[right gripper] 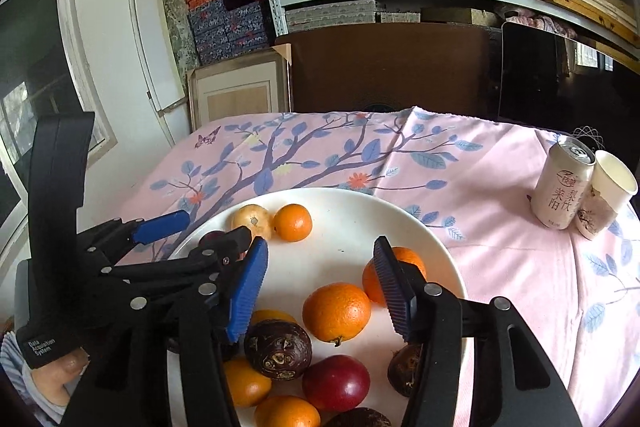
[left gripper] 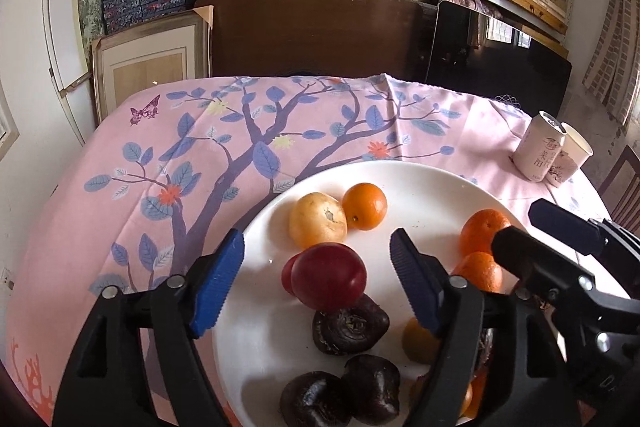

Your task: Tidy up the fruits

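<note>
**Both grippers poised over crowded fruit plate**

On the bench, a white plate [right gripper: 440,247] carries all the fruit in a mixed heap. Left hand-held gripper [left gripper: 316,287] hovers with jaws apart, empty, straddling the red plum [left gripper: 330,277]. Right hand-held gripper [right gripper: 320,291] likewise stands spread and empty around an orange [right gripper: 336,313].

Risks, as judged: the fruits are round and lie touching, so closing on one may nudge a neighbour and set it rolling toward the rim. The dark chestnut-like fruit [left gripper: 348,325] sits against the plum and could be knocked. Both grippers work close together over one plate; collision is possible.

Writing: the can [right gripper: 562,187] beside the paper cup [right gripper: 608,199] bears Chinese characters, only partly legible. A strap on the left gripper reads "Data Acquisition System".
</note>
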Motion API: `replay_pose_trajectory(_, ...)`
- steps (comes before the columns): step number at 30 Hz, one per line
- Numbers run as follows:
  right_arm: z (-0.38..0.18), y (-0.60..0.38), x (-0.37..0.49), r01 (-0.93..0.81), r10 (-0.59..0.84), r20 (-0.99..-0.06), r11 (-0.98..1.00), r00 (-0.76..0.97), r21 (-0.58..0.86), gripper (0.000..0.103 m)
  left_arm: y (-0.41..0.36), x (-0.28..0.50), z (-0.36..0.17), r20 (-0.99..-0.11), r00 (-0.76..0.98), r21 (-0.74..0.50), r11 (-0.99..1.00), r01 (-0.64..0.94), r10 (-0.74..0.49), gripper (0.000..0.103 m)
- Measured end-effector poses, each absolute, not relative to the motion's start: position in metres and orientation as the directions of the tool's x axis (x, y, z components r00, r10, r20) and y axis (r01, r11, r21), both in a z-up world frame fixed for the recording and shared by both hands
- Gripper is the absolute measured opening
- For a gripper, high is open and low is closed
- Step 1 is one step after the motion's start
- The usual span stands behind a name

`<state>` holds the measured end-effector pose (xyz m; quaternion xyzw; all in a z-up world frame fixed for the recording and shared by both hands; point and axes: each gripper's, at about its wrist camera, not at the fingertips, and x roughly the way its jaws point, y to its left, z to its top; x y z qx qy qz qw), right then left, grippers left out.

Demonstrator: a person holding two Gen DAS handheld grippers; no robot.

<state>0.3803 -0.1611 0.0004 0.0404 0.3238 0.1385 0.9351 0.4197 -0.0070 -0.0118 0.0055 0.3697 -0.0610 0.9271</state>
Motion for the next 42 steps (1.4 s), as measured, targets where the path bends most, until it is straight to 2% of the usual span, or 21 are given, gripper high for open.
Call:
replay_pose_trajectory(2, 0.004, -0.167, 0.374, -0.219, 0.290, -0.588, 0.957, 0.755, 0.191, 0.061, -0.005, 0.411, -0.009, -0.680, 0.724, -0.048, 0.992, 0.113, -0.115, 0.087)
replay_pose_trajectory(9, 0.013, -0.195, 0.343, -0.163, 0.299, -0.585, 0.948, 0.754, 0.275, 0.063, 0.003, 0.379, -0.005, -0.692, 0.663, -0.215, 0.958, 0.190, -0.286, 0.087)
replay_pose_trajectory(14, 0.016, -0.210, 0.304, -0.145, 0.273, -0.585, 0.955, 0.764, 0.257, 0.064, 0.005, 0.338, -0.012, -0.691, 0.698, -0.120, 0.982, 0.143, -0.186, 0.087)
replay_pose_trajectory(17, 0.008, -0.219, 0.272, -0.125, 0.254, -0.586, 0.960, 0.769, 0.252, 0.069, 0.010, 0.304, -0.018, -0.683, 0.724, -0.050, 0.995, 0.090, -0.099, 0.088)
replay_pose_trajectory(20, -0.004, -0.224, 0.241, -0.118, 0.250, -0.599, 0.961, 0.760, 0.252, 0.070, 0.017, 0.264, -0.021, -0.666, 0.745, -0.011, 1.000, 0.029, -0.029, 0.094)
replay_pose_trajectory(22, -0.011, -0.223, 0.219, -0.103, 0.223, -0.599, 0.968, 0.769, 0.229, 0.077, 0.020, 0.239, -0.022, -0.653, 0.758, 0.004, 1.000, 0.008, -0.003, 0.095)
replay_pose_trajectory(25, -0.019, -0.217, 0.189, -0.091, 0.178, -0.589, 0.980, 0.788, 0.175, 0.081, 0.020, 0.202, -0.019, -0.625, 0.781, 0.015, 1.000, -0.004, 0.012, 0.098)
replay_pose_trajectory(28, -0.024, -0.210, 0.163, -0.081, 0.141, -0.567, 0.988, 0.812, 0.129, 0.092, 0.013, 0.172, -0.018, -0.595, 0.804, 0.042, 0.999, 0.005, 0.021, 0.098)
replay_pose_trajectory(32, -0.024, -0.201, 0.137, -0.060, 0.088, -0.514, 0.996, 0.853, 0.070, 0.098, -0.007, 0.154, -0.018, -0.577, 0.816, 0.113, 0.992, 0.058, 0.018, 0.098)
replay_pose_trajectory(36, -0.019, -0.201, 0.131, -0.039, 0.048, -0.479, 0.999, 0.876, 0.030, 0.099, -0.017, 0.146, -0.015, -0.541, 0.841, 0.151, 0.986, 0.077, 0.017, 0.098)
replay_pose_trajectory(42, -0.026, -0.209, 0.139, -0.033, 0.085, -0.535, 0.994, 0.841, 0.106, 0.099, -0.017, 0.147, -0.012, -0.542, 0.841, 0.135, 0.989, 0.067, 0.016, 0.098)
